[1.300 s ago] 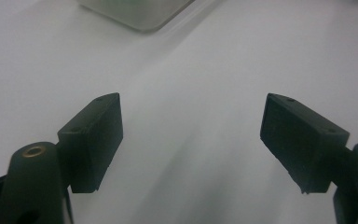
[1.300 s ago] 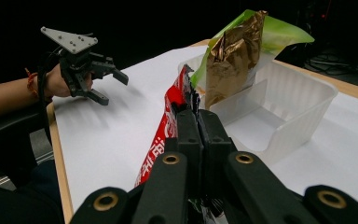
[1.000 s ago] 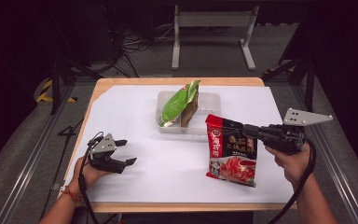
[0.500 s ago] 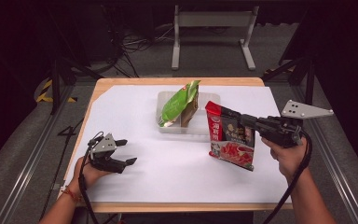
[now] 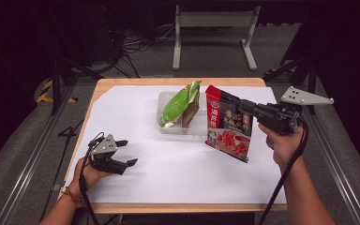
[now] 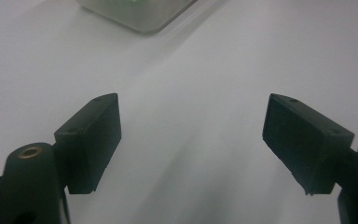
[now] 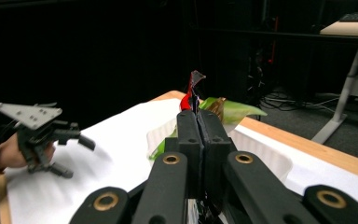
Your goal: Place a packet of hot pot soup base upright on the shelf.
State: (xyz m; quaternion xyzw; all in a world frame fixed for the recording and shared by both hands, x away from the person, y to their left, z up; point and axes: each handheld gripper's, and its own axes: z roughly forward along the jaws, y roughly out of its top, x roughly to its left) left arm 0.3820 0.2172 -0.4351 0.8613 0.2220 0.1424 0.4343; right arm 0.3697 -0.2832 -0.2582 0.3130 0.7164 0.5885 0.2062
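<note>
while right tongs (image 5: 232,104) pinch the red pouch (image 5: 228,124), left tongs (image 5: 127,152) gape.

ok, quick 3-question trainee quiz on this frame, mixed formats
1. True or false: the right gripper is shut on the red packet.
2. What is the state of the left gripper: A open, B shut on a bag, C shut on nothing?
3. Which item lies in the clear tray?

Key:
1. True; the packet hangs clear of the table.
2. A.
3. The green bag.
</note>
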